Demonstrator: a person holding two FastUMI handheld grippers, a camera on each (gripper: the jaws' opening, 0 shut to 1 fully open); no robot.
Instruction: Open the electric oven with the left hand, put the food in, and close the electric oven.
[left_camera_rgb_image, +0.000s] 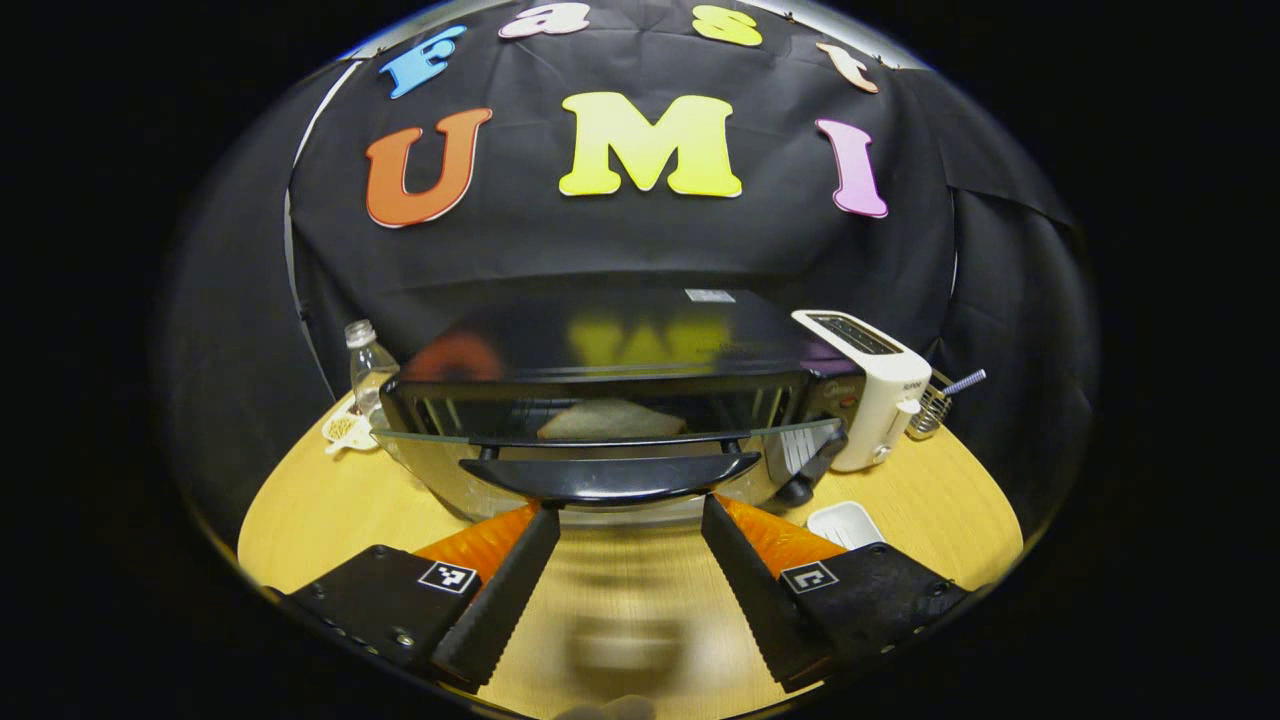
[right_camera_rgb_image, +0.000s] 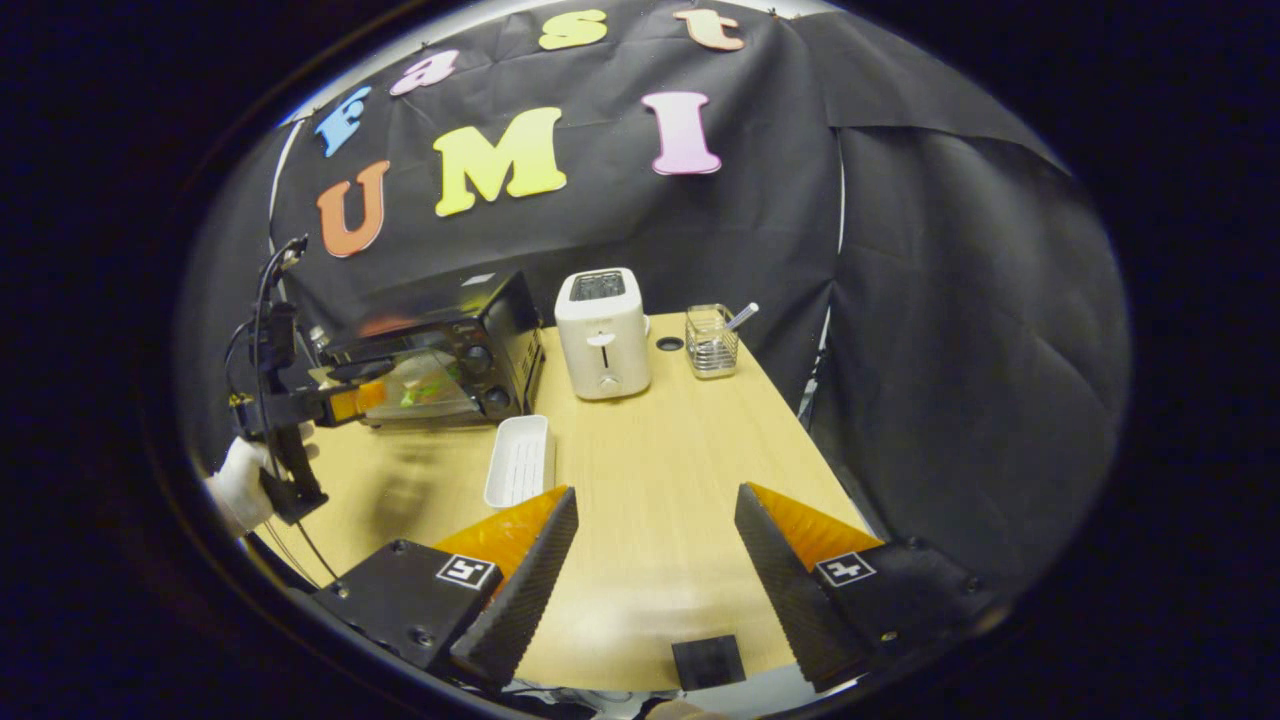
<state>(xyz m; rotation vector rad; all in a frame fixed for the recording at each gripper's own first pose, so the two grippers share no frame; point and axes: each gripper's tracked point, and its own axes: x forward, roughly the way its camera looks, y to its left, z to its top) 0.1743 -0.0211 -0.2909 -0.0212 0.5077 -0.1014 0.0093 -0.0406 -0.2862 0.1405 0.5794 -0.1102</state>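
The black electric oven (left_camera_rgb_image: 600, 345) stands straight ahead in the left gripper view, its glass door (left_camera_rgb_image: 450, 470) tilted partly down. Inside on the rack lies a tan slice of food (left_camera_rgb_image: 610, 420). My left gripper (left_camera_rgb_image: 630, 515) is open, its fingertips just below the door's black handle (left_camera_rgb_image: 610, 478) and not clamping it. In the right gripper view the oven (right_camera_rgb_image: 495, 325) is at the far left, with the left gripper (right_camera_rgb_image: 345, 400) at its door, held by a white-gloved hand (right_camera_rgb_image: 240, 485). My right gripper (right_camera_rgb_image: 655, 500) hangs open over the table with nothing between its fingers.
An empty white tray (right_camera_rgb_image: 520, 460) lies in front of the oven. A white toaster (right_camera_rgb_image: 602, 333) stands right of the oven, and a wire basket (right_camera_rgb_image: 712, 340) beyond it. A clear bottle (left_camera_rgb_image: 365, 365) and a small dish (left_camera_rgb_image: 340, 428) sit left of the oven.
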